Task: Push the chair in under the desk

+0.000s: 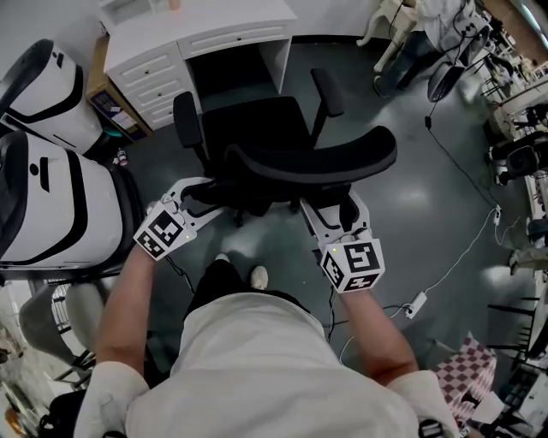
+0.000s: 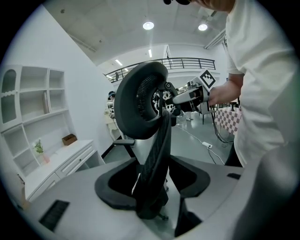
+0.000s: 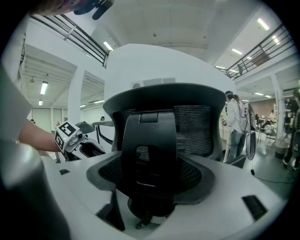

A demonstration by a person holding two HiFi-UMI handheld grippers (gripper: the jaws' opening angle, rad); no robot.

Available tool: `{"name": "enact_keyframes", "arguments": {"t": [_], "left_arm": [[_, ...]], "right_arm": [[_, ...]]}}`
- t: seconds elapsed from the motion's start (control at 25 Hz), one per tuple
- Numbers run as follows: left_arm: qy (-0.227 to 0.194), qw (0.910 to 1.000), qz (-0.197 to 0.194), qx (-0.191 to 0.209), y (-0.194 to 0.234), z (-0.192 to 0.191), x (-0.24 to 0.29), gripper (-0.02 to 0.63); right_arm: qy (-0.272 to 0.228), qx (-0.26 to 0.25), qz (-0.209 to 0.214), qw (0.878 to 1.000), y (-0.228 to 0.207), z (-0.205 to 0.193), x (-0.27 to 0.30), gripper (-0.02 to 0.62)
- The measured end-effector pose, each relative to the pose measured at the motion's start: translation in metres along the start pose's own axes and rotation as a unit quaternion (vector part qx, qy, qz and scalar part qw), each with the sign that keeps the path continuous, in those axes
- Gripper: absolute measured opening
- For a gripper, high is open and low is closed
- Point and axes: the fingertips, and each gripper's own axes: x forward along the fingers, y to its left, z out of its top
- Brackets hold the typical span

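A black mesh office chair (image 1: 257, 128) stands on the grey floor, its seat facing the kneehole of the white desk (image 1: 205, 21) beyond it. Both my grippers are at the backrest (image 1: 317, 158) from behind. My left gripper (image 1: 204, 195) straddles the backrest's left edge (image 2: 152, 154); the jaws stand wide, with space on each side of it. My right gripper (image 1: 330, 212) straddles the central spine (image 3: 149, 150) of the back, and mesh shows on either side between spine and pads. Each gripper appears in the other's view: the right gripper (image 2: 187, 96) and the left gripper (image 3: 70, 136).
The desk's drawer stack (image 1: 150, 81) flanks the kneehole on the left. Large white and black shells (image 1: 51, 197) crowd the left side. A power strip (image 1: 417, 304) with cables lies on the floor at right. People and equipment stand at the far right (image 1: 419, 34).
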Motion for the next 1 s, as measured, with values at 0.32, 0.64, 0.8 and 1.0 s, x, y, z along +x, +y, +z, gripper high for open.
{"name": "enact_keyframes", "arguments": {"t": [0.32,0.64,0.8,1.0], "left_arm": [[0.003,1.0,0.0,0.0,0.03,0.003,0.02,0.21],[0.002,0.9999,-0.005,0.01,0.057,0.012,0.04,0.195],[0.003,0.9999,-0.007,0.012,0.075,0.012,0.048,0.195],[0.01,0.9998,-0.016,0.009,0.094,0.011,0.054,0.193]], "right_arm": [[0.007,-0.001,0.013,1.0,-0.022,0.005,0.032,0.324],[0.011,-0.002,0.027,1.0,-0.049,0.016,0.064,0.324],[0.014,0.0,0.025,1.0,-0.056,0.019,0.079,0.324],[0.012,0.0,0.026,1.0,-0.062,0.024,0.097,0.324]]}}
